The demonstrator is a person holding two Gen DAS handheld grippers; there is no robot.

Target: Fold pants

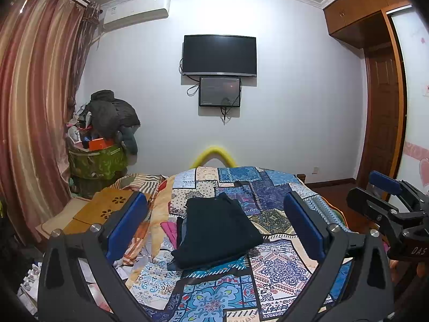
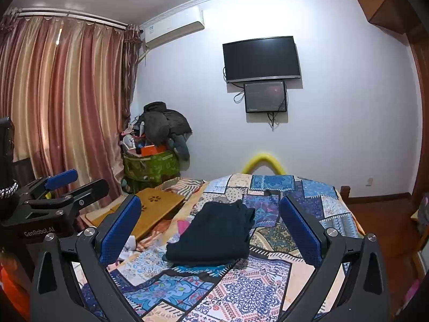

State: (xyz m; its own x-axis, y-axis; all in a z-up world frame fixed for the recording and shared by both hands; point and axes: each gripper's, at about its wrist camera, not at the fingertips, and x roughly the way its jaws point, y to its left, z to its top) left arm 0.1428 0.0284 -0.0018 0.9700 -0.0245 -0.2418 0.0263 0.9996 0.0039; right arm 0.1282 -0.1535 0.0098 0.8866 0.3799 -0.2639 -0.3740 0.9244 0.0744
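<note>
Dark navy pants (image 1: 217,230) lie folded into a compact rectangle on the patchwork bedspread (image 1: 270,271), on top of other folded clothes whose edges show at the left. They also show in the right wrist view (image 2: 214,237). My left gripper (image 1: 214,222) is open and empty, raised above and in front of the pants. My right gripper (image 2: 210,224) is open and empty, likewise held back from the pants. The right gripper appears at the right edge of the left wrist view (image 1: 388,204), and the left gripper at the left edge of the right wrist view (image 2: 61,190).
A wooden lap tray (image 2: 158,206) lies on the bed's left side beside a striped quilt (image 1: 144,185). A green bin piled with clothes (image 1: 99,158) stands by the curtain (image 1: 32,107). A TV (image 1: 219,55) hangs on the far wall. A wardrobe (image 1: 380,80) stands right.
</note>
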